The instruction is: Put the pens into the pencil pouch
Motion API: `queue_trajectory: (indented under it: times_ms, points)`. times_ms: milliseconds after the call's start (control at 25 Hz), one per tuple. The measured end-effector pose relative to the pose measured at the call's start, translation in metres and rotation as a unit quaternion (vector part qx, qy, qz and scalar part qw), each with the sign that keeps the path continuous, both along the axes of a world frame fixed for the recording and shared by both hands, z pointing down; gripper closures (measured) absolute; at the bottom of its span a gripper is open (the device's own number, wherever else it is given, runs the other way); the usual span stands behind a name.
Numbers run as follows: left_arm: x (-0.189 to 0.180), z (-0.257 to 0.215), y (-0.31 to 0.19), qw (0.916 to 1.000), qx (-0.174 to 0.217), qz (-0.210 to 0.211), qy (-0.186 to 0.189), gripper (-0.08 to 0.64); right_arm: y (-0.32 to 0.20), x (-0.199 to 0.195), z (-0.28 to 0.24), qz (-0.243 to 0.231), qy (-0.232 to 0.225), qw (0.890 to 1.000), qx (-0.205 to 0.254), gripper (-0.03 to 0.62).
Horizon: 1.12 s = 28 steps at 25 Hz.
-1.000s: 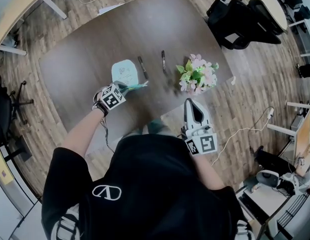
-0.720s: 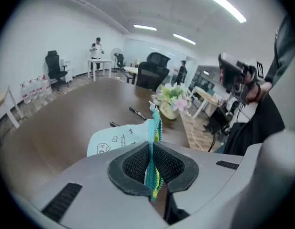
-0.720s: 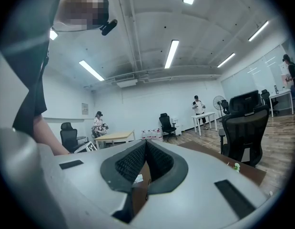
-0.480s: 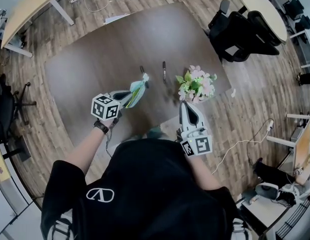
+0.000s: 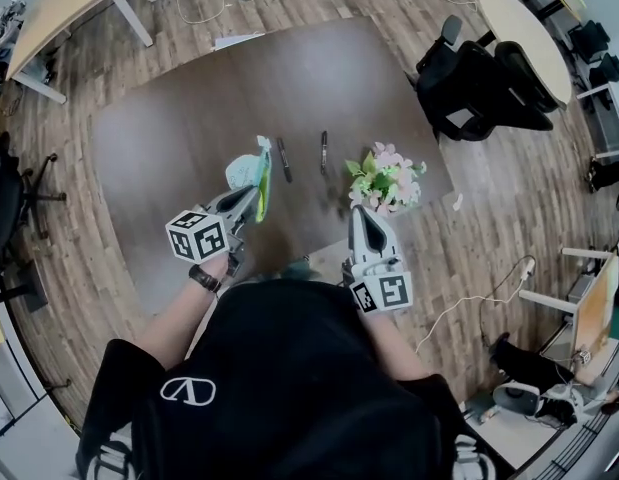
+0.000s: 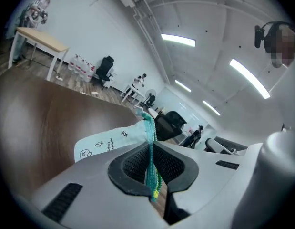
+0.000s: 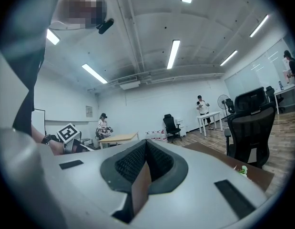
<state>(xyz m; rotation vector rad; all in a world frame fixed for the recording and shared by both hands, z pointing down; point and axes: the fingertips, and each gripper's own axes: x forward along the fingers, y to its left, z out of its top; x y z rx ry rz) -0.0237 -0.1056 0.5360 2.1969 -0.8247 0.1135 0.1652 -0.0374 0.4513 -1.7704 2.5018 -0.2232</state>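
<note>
- Head view: the pencil pouch (image 5: 251,173) is held up over the brown table (image 5: 159,138), clamped by its zip edge in the left gripper (image 5: 247,200); the left pen (image 5: 284,158) and the right pen (image 5: 324,153) are seen lying on the table just beyond the pouch, apart from each other and outside it; a bunch of flowers (image 5: 385,180) is set to the right of the pens; the right gripper (image 5: 361,213) is held near the flowers, with nothing touched.
- Left gripper view: the jaws are seen pressed together on the pouch's teal zip edge; the pale body of the pouch, printed with small drawings, is spread out to the left of the jaws, above the table.
- Right gripper view: the jaws are closed together with nothing between them; the left gripper's marker cube (image 7: 68,132) is seen at the left; a black office chair (image 7: 252,120) is seen at the right.
</note>
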Motion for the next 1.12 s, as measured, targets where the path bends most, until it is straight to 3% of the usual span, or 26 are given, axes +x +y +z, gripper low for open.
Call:
queue_trajectory:
  times_ms: [400,520,560,600,640,840,1000,1120]
  points:
    - [-0.005,-0.03,0.003,0.9983,0.017,-0.046,0.033,0.537,-0.016,-0.007,-0.009,-0.011,0.01,1.0,0.015,0.594]
    - [-0.006,-0.03,0.005,0.9982,0.016,-0.047,0.034,0.537,-0.025,-0.007,-0.011,0.006,0.045,0.999,0.021,0.592]
    - [-0.007,-0.03,0.005,0.9982,0.015,-0.047,0.034,0.537,-0.031,-0.008,-0.013,0.011,0.06,0.998,0.028,0.538]
    - [-0.008,-0.029,0.006,0.9982,0.015,-0.047,0.034,0.537,-0.037,-0.009,-0.016,0.015,0.074,0.997,0.034,0.386]
    - [-0.009,-0.029,0.007,0.9983,0.014,-0.046,0.033,0.537,-0.044,-0.008,-0.019,0.019,0.085,0.995,0.039,0.326]
    - [-0.01,-0.026,0.012,0.9983,0.011,-0.045,0.035,0.537,-0.085,0.0,-0.037,0.036,0.106,0.992,0.048,0.297]
    - [-0.016,-0.019,0.015,0.9982,0.007,-0.047,0.036,0.537,-0.123,-0.001,-0.022,0.038,0.128,0.991,0.004,0.298]
    - [-0.023,-0.01,0.017,0.9981,-0.001,-0.051,0.036,0.537,-0.16,-0.007,0.021,0.025,0.142,0.987,-0.077,0.299]
